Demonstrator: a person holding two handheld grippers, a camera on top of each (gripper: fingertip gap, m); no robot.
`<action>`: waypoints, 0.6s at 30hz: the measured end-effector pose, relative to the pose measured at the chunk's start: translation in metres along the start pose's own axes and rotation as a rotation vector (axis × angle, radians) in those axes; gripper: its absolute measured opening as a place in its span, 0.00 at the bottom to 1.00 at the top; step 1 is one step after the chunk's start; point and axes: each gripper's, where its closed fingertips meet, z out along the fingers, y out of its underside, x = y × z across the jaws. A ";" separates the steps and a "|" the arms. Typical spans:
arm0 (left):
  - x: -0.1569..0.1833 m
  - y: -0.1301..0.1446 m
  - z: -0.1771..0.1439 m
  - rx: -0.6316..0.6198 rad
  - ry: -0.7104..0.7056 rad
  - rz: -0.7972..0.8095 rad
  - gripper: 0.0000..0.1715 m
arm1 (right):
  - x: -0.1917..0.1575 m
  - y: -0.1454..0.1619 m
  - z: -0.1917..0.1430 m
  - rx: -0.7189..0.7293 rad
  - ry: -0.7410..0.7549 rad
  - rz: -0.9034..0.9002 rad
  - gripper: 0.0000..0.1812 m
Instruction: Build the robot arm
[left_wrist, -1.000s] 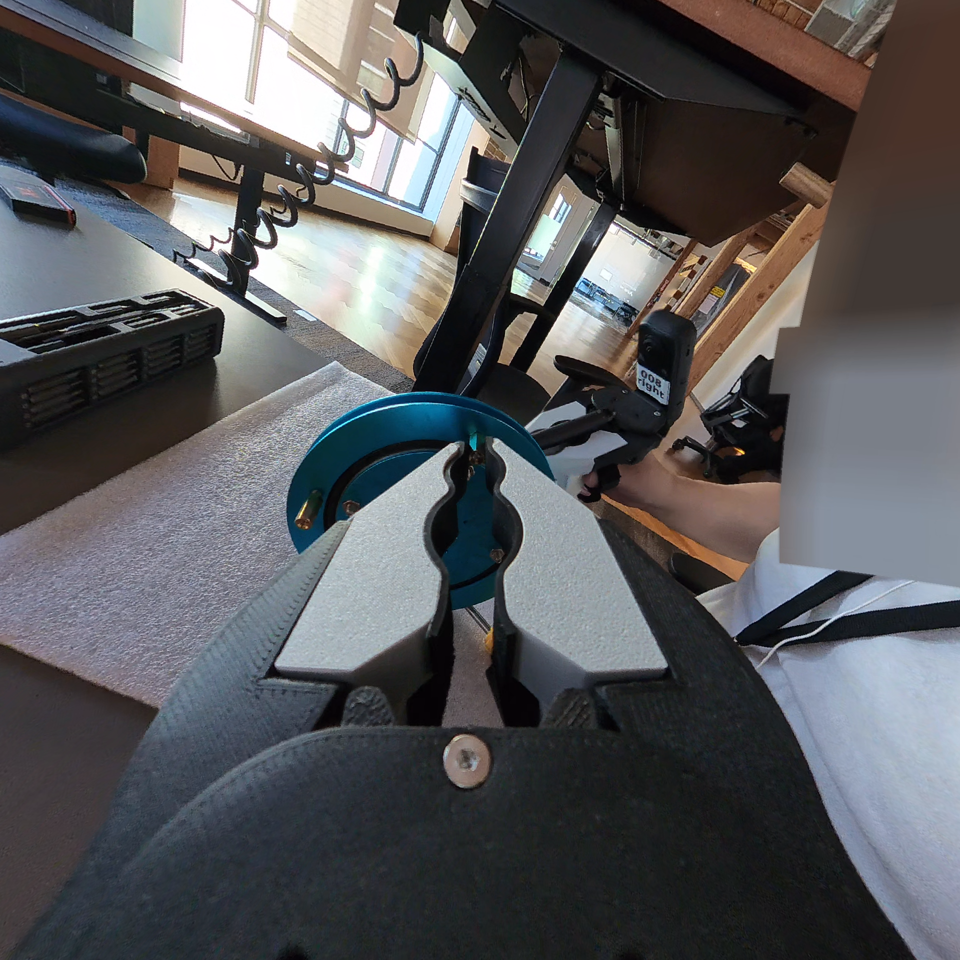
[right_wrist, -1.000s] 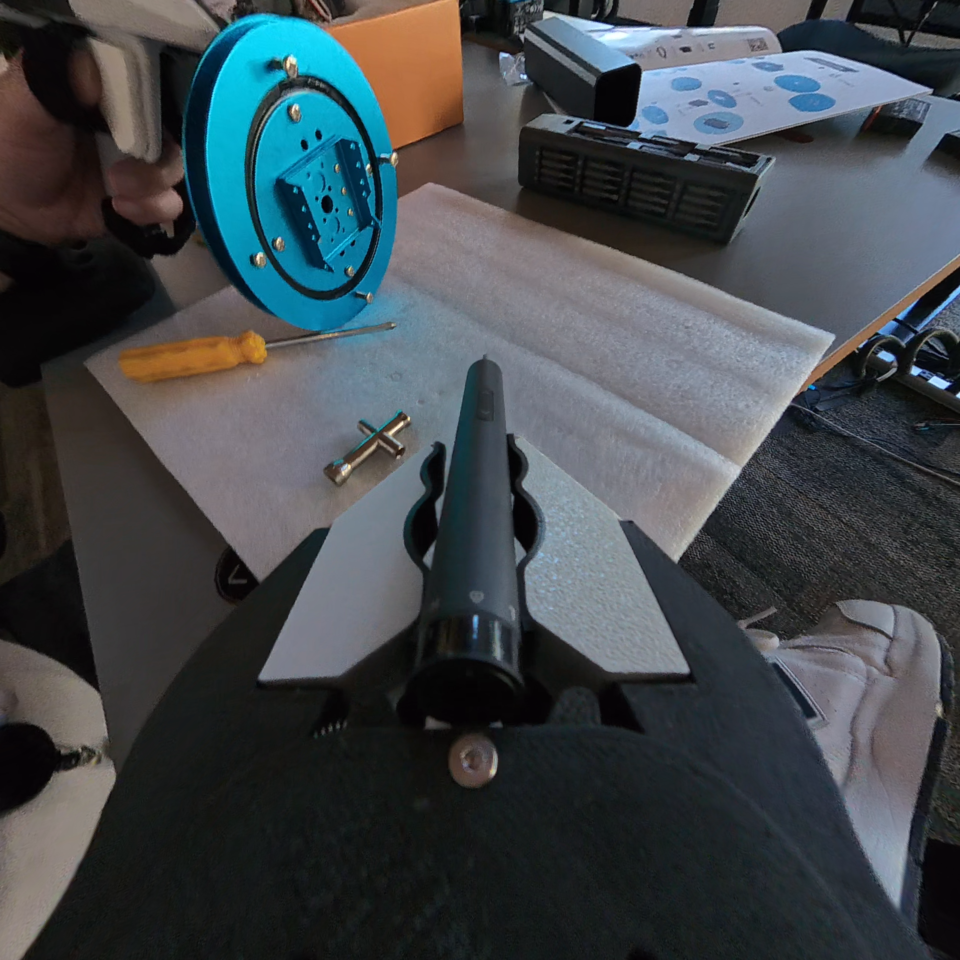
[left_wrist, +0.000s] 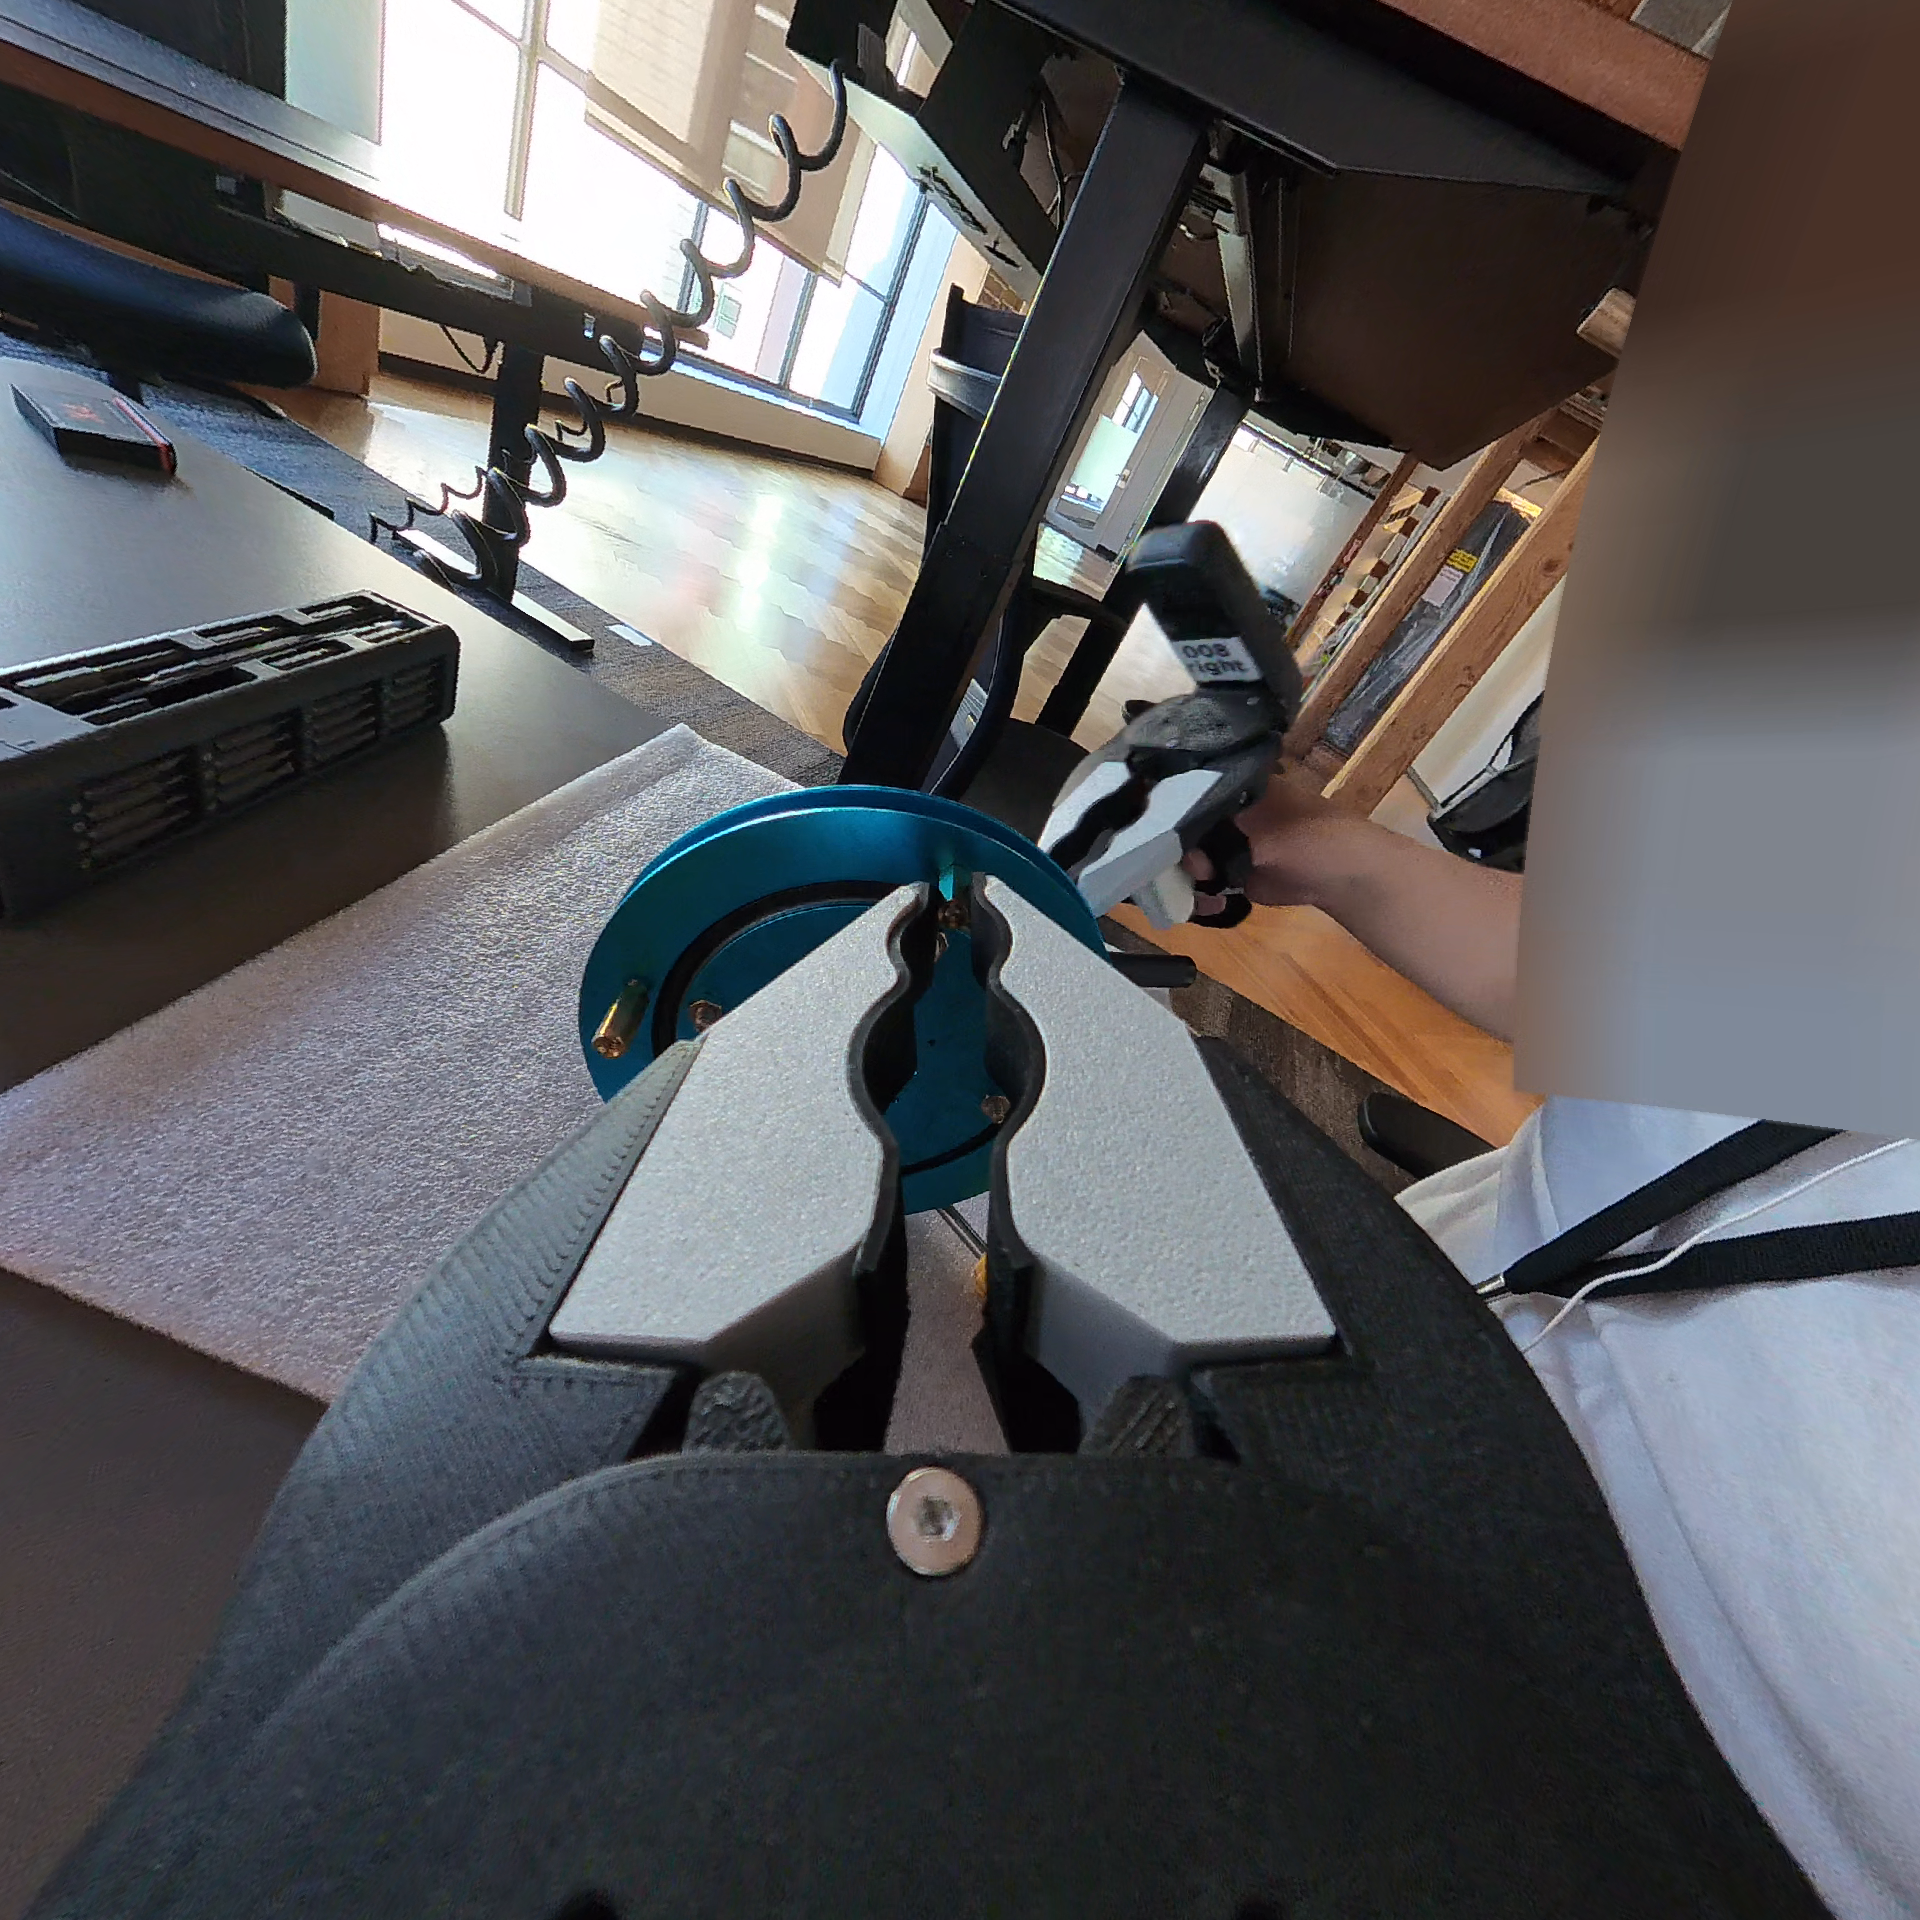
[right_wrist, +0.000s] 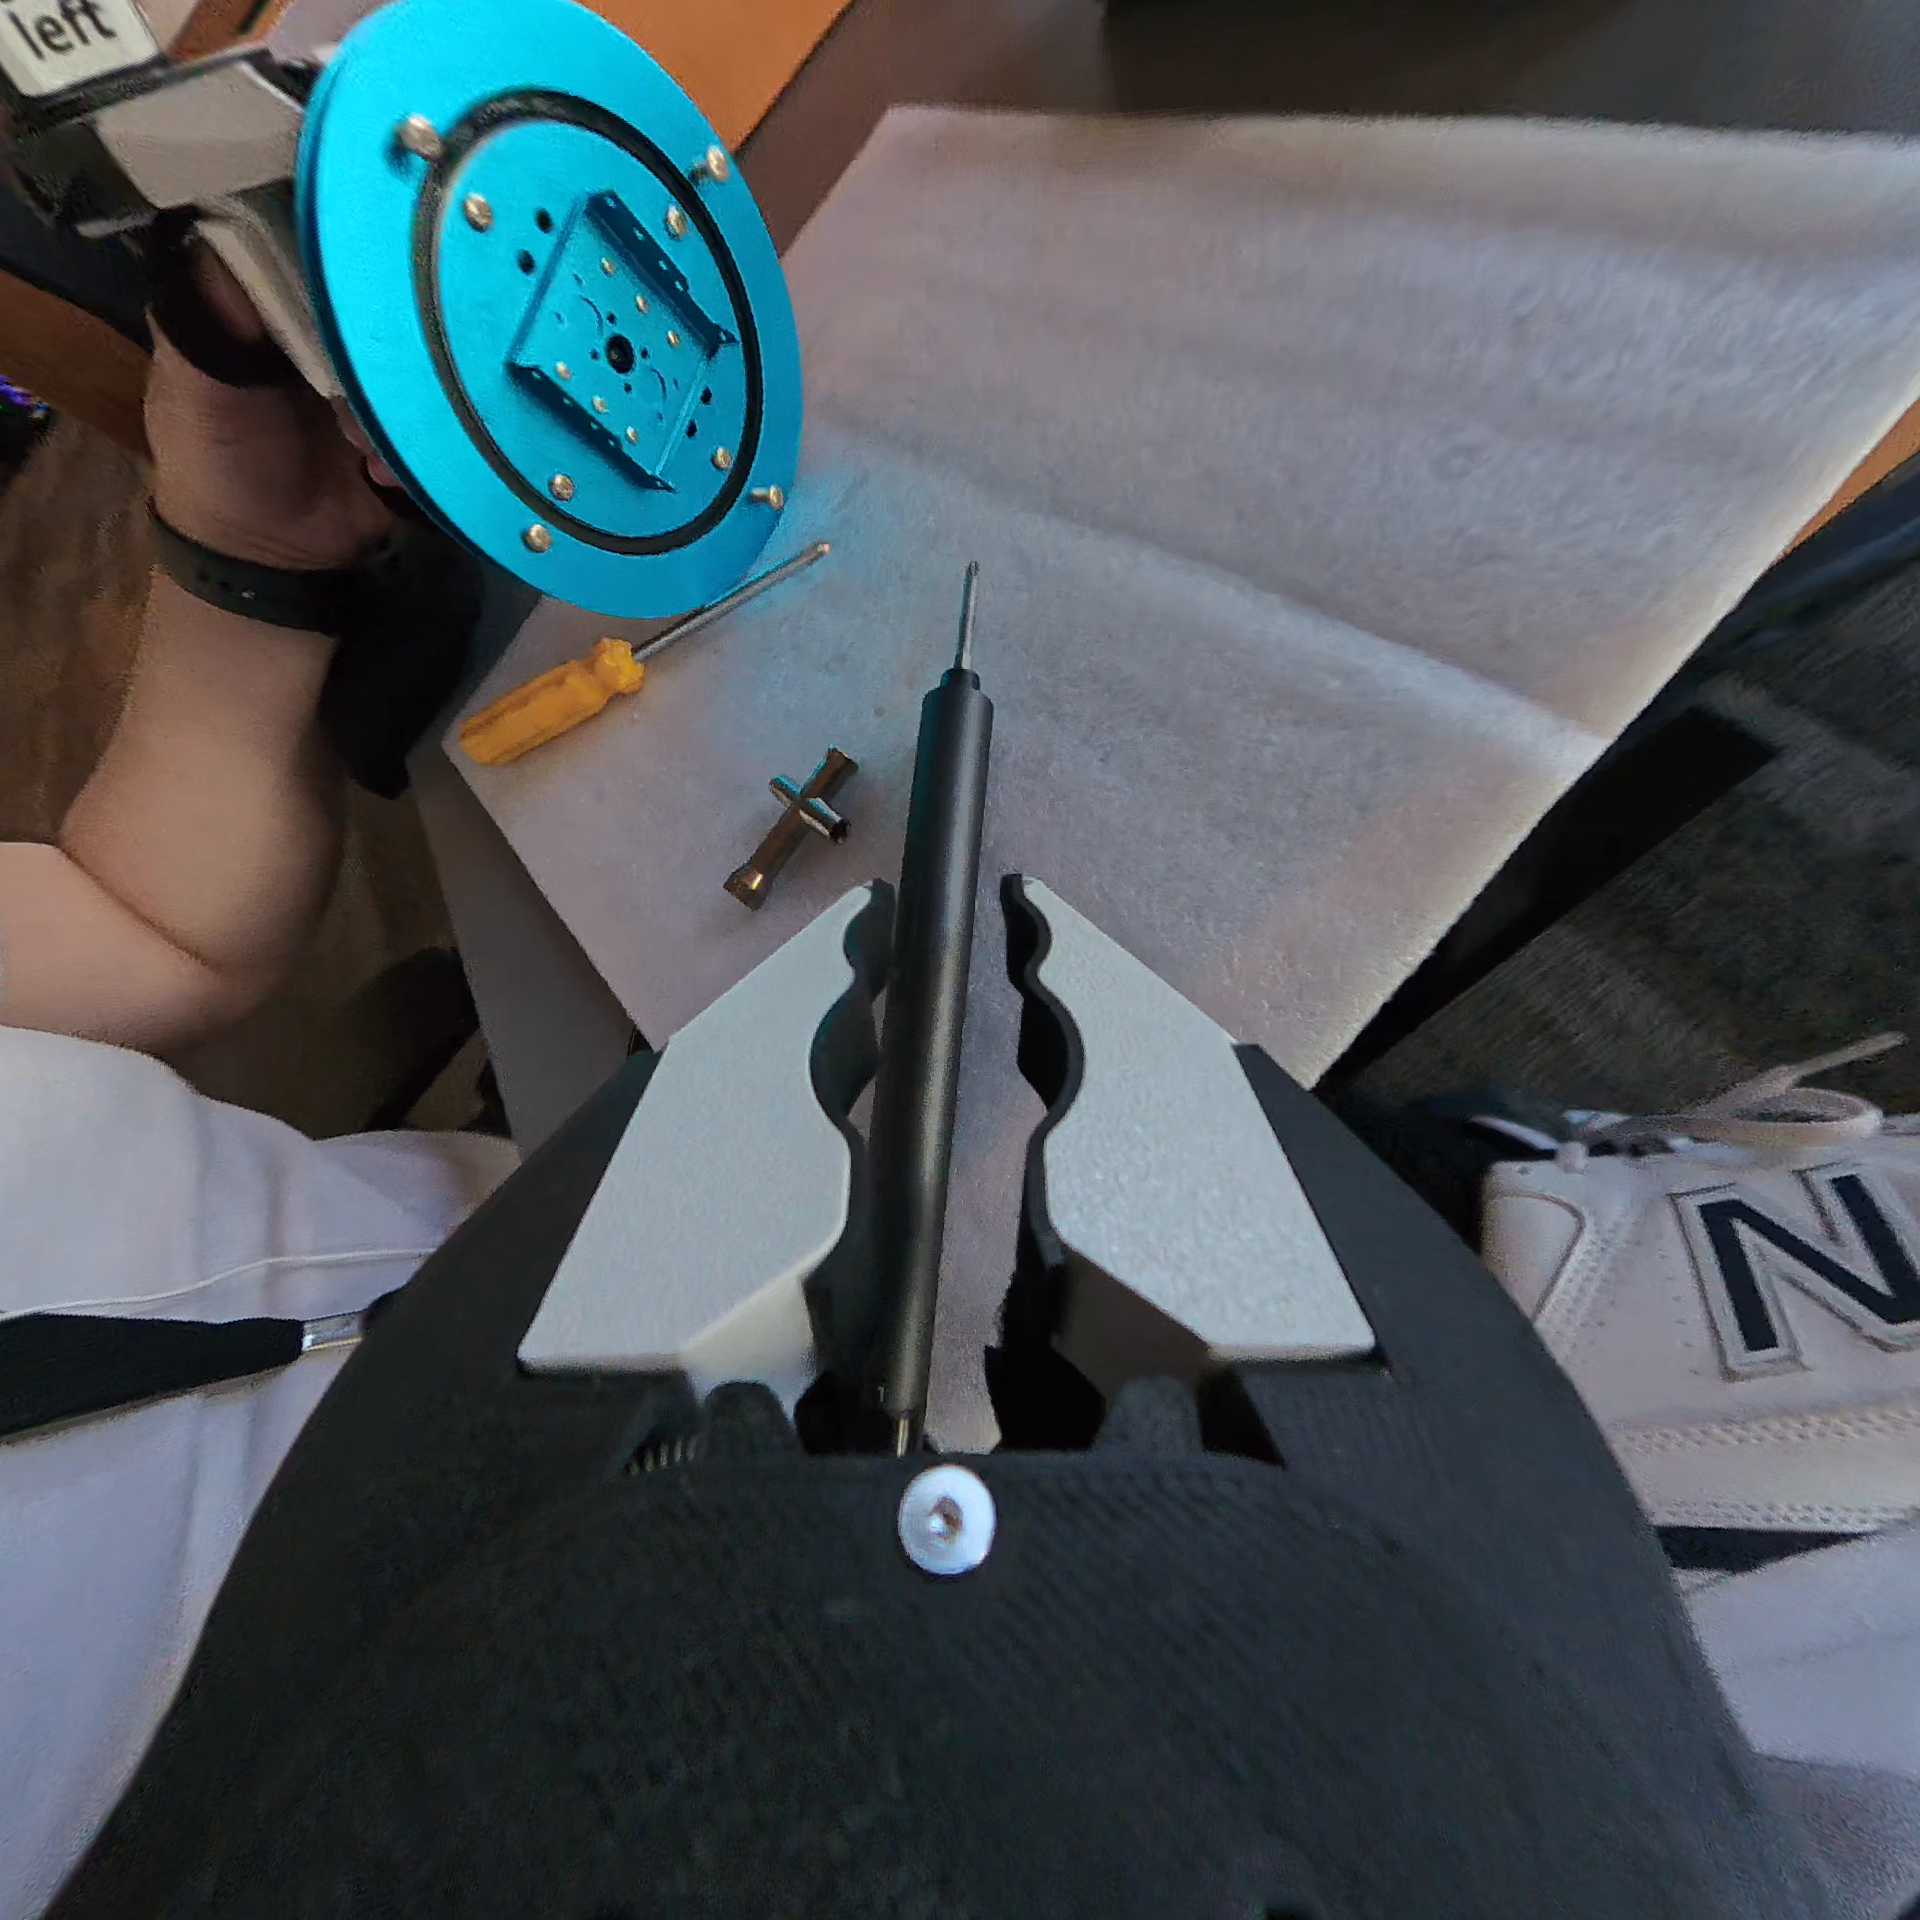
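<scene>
Pinching the stiff blue metal disc (left_wrist: 821, 862) by its rim, my left gripper (left_wrist: 951, 904) steadies it mid-frame; my right gripper (right_wrist: 948, 899) gapes around a slim, slippery screwdriver (right_wrist: 935, 987).

Matt blue metal disc (right_wrist: 551, 301), white foam mat (right_wrist: 1299, 499)

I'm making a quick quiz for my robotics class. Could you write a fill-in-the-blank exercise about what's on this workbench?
1. The left gripper is shut on a round disc whose colour is ___.
2. The small metal wrench on the foam sheet is shaped like a ___.
3. Near the wrench lies a screwdriver with a yellow ___.

Missing words: blue; cross; handle
</scene>
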 end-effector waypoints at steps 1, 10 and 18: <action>0.000 0.000 0.000 -0.001 0.000 0.002 0.02 | 0.000 0.003 0.003 -0.031 -0.025 0.026 0.11; 0.003 0.001 0.001 -0.008 0.009 0.007 0.02 | -0.011 0.012 0.013 -0.083 -0.056 0.006 0.08; 0.003 0.001 0.001 -0.008 0.007 0.010 0.02 | -0.010 0.008 0.010 -0.119 0.100 -0.169 0.08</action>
